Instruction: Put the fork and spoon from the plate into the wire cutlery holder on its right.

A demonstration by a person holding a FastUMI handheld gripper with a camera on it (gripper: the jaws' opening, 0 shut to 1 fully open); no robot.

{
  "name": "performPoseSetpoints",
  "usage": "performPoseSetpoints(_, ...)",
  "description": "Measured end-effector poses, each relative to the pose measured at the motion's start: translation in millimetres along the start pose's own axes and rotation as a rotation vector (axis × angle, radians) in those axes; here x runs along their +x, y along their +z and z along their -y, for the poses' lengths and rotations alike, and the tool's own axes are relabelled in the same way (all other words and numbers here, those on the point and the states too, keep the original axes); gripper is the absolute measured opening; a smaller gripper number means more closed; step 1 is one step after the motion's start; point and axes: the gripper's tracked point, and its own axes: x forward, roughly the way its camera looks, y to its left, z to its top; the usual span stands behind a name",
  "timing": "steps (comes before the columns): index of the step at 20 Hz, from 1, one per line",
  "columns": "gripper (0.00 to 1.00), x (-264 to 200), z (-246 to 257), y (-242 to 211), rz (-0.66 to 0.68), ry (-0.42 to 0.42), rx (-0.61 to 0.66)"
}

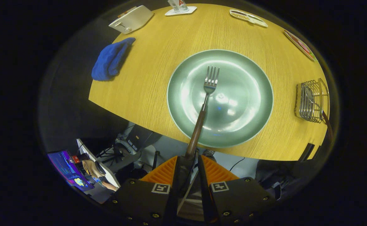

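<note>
A blue cloth (111, 59) is seen bunched at the bench's left edge, with a white toaster (131, 19) beyond it at the far corner. A white coaster (180, 11) carrying a clear glass (177, 5) is set further along the far edge, followed by a flat tray (248, 17) and a printed card (299, 45) towards the right. None of these lies between the jaws and the plate.

The green plate (249, 94) is positioned at the near middle of the bench (158, 47), just ahead of the jaws. The fork (206, 100) is gripped by its brown handle, on which the jaws (188, 166) are closed; its tines are held over the middle of the plate. Whether the tines touch the plate cannot be told.

The wire cutlery holder (311, 100) is found to the right of the plate, well apart from it, near the bench's right edge. 1 brown-handled utensil (325, 119) is noted in it; its head is hidden, so its kind cannot be told.

The bench surface is pale wood with a fine grain. Below its near edge, a lit screen (68, 171), cables and grey floor are observed.
</note>
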Motion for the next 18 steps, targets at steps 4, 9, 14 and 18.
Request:
performPoseSetpoints(4, 0.33, 21.3, 0.2, 1.7, -0.023, 0.005, 0.031)
performPoseSetpoints(9, 0.33, 37.3, 2.9, 7.8, -0.024, 0.001, 0.048)
performPoseSetpoints(14, 0.2, 37.4, 14.7, 9.3, 0.004, -0.001, 0.048)
performPoseSetpoints(18, 0.05, 23.1, 32.9, 10.6, 0.024, -0.049, -0.034)
